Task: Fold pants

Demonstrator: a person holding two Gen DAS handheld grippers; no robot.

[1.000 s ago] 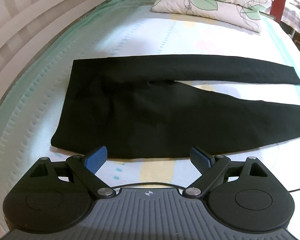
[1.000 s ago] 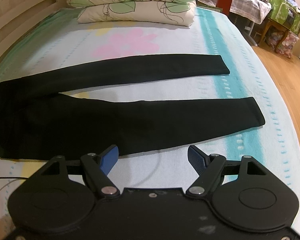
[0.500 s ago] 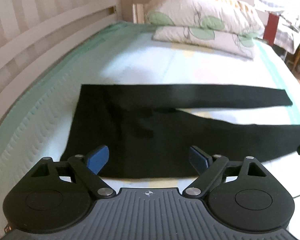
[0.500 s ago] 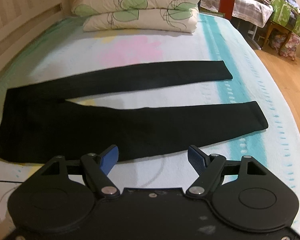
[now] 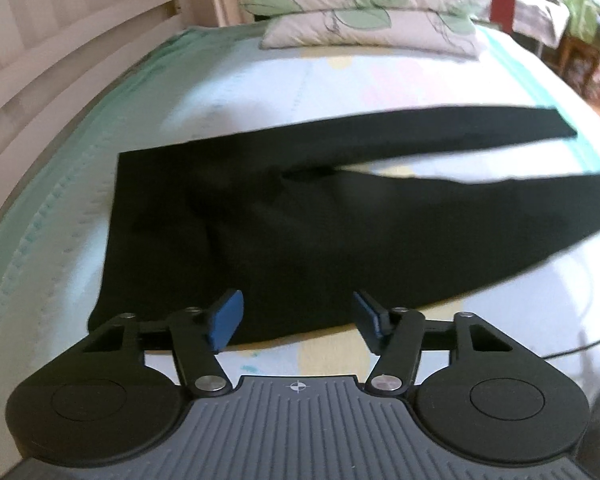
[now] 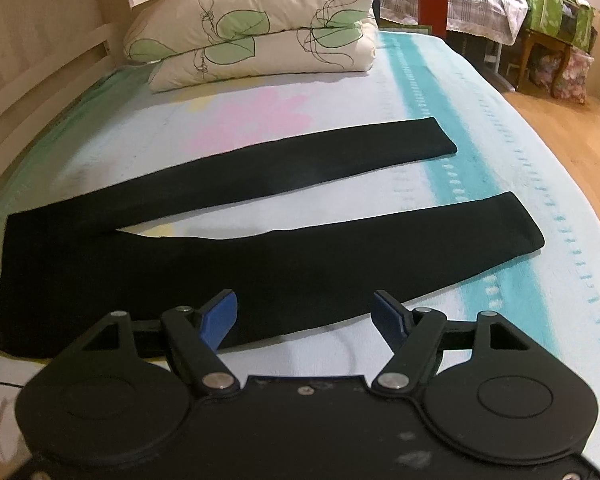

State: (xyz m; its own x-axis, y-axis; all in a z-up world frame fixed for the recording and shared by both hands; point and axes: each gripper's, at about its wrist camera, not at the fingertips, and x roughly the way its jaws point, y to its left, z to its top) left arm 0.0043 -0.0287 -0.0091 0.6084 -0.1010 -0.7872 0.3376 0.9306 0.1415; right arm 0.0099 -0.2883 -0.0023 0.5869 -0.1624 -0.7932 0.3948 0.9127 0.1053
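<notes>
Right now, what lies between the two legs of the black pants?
Only bare bedsheet lies between the pants legs; the right wrist view shows it clearly.

Black pants [image 6: 204, 248] flat on bed [image 6: 500, 160], legs spread toward its right edge; right gripper [image 6: 302, 314] over near leg's near hem edge, jaws closing, pads clear of fabric.

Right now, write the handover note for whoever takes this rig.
Left gripper: jaws closing over the near edge of the black pants at the waist end; pads not yet pressing cloth.
Right gripper: jaws closing, wide apart, over the near leg's edge; nothing held.
Pants lie flat on the bed, legs spread in a V, pillows beyond.
Done: nothing folded.
Left: grip the near edge, fold leg onto leg, then fold lengthwise.
</notes>
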